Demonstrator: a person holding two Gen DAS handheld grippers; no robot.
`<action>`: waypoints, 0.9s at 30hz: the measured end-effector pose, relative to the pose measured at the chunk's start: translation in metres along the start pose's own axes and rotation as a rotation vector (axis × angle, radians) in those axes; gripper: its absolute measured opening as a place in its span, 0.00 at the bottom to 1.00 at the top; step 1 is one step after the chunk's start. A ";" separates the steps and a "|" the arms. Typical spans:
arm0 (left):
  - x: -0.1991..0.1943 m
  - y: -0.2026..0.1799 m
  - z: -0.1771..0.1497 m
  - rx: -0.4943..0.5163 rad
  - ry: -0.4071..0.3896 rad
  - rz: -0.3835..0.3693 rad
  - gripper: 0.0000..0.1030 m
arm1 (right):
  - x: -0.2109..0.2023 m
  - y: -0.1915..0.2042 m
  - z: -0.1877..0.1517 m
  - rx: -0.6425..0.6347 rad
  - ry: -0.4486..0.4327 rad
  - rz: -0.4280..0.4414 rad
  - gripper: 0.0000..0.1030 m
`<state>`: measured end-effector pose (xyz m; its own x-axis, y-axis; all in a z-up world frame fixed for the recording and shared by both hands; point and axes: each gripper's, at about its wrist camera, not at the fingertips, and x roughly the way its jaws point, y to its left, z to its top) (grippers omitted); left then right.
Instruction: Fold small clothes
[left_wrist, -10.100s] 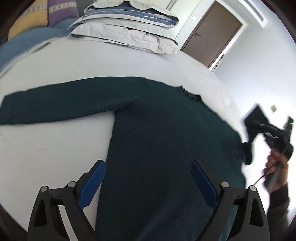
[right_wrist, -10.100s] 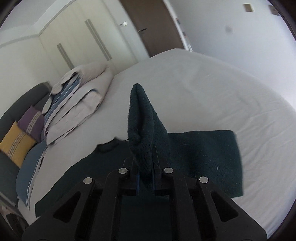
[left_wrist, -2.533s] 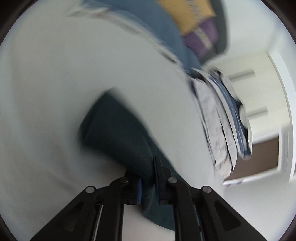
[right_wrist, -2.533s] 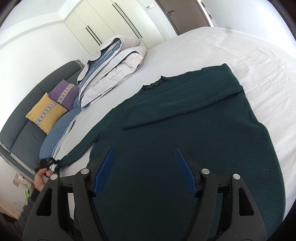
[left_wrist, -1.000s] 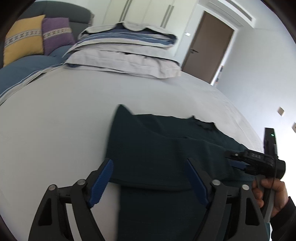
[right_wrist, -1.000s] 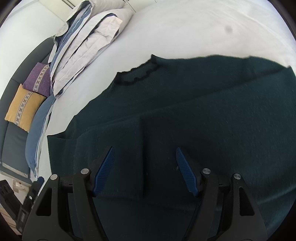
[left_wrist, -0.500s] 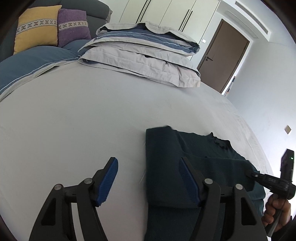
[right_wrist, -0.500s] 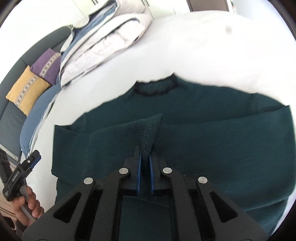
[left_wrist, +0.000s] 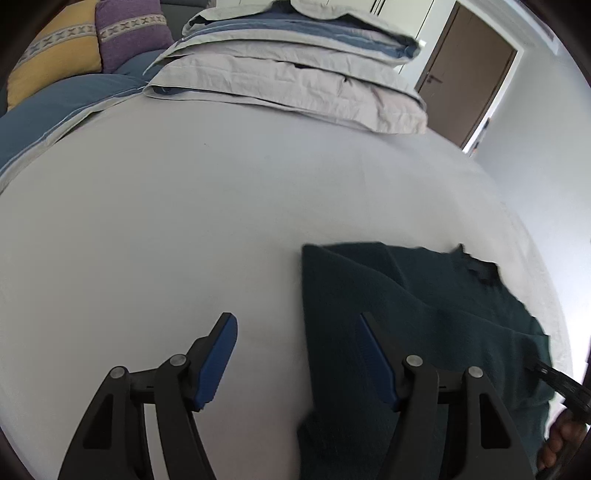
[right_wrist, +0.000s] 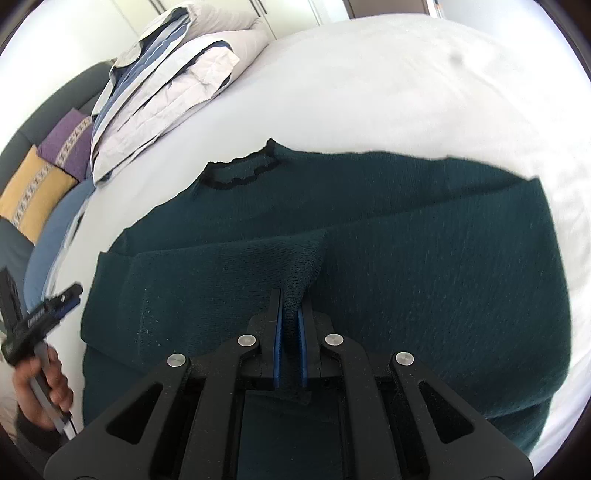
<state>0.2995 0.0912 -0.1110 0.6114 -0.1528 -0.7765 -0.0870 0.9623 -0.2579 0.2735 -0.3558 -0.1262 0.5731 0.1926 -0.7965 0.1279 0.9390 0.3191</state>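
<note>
A dark green knitted sweater (right_wrist: 424, 266) lies flat on the white bed (right_wrist: 406, 81), its black-edged collar (right_wrist: 240, 173) pointing away, both sleeves folded across its chest. My right gripper (right_wrist: 290, 295) is shut on the cuff of the left sleeve (right_wrist: 306, 258), which it lifts slightly over the sweater's middle. My left gripper (left_wrist: 297, 321) is open and empty, held above the sweater's left edge (left_wrist: 406, 314); its left finger hangs over bare sheet. The left gripper also shows at the left edge of the right wrist view (right_wrist: 44, 314).
A stack of folded grey and blue bedding (left_wrist: 295, 62) sits at the head of the bed. A yellow pillow (left_wrist: 51, 70) and a purple pillow (left_wrist: 129, 33) lean on a dark sofa to the left. A brown door (left_wrist: 469, 81) stands behind on the right.
My right gripper closed on the left sleeve's cuff and now lifts it slightly. My left gripper let the sleeve go and drew left toward the sweater's edge, staying open.
</note>
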 end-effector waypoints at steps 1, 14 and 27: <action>0.005 0.000 0.005 0.001 0.002 0.008 0.67 | -0.001 0.001 0.002 -0.008 -0.004 -0.003 0.06; 0.050 -0.027 0.016 0.149 0.038 0.065 0.19 | 0.007 -0.013 -0.002 0.000 0.009 -0.035 0.05; 0.009 -0.042 0.000 0.252 -0.092 0.116 0.15 | 0.002 -0.015 -0.005 0.042 -0.013 0.015 0.06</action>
<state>0.3088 0.0492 -0.1075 0.6787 -0.0282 -0.7339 0.0307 0.9995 -0.0101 0.2687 -0.3679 -0.1352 0.5857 0.2028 -0.7847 0.1532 0.9230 0.3529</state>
